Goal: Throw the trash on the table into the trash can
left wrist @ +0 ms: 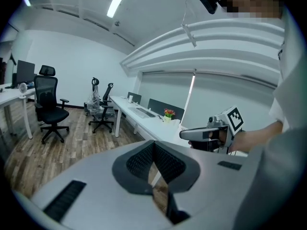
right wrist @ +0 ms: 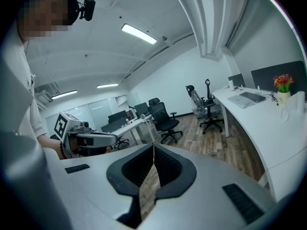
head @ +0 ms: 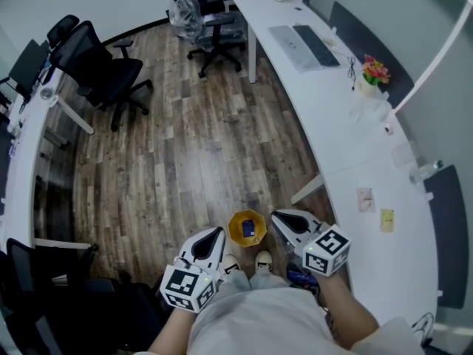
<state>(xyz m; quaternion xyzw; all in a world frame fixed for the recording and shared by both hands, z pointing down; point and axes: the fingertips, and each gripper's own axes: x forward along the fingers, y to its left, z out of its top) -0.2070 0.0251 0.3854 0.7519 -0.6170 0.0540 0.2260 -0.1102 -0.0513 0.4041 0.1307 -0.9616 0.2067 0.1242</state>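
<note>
left gripper [head: 213, 235] and right gripper [head: 279, 218]: jaws fully closed, empty. yellow trash can [head: 235, 224] holds a blue item [head: 248, 229]. pale scrap [head: 365, 198] and yellow scrap [head: 387, 220] lie on the white table [head: 347, 124]; task judged partly complete.

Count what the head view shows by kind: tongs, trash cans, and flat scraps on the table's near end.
Tongs: 2, left tongs and right tongs
Trash can: 1
Scraps: 2, pale scrap and yellow scrap
Total: 5
</note>
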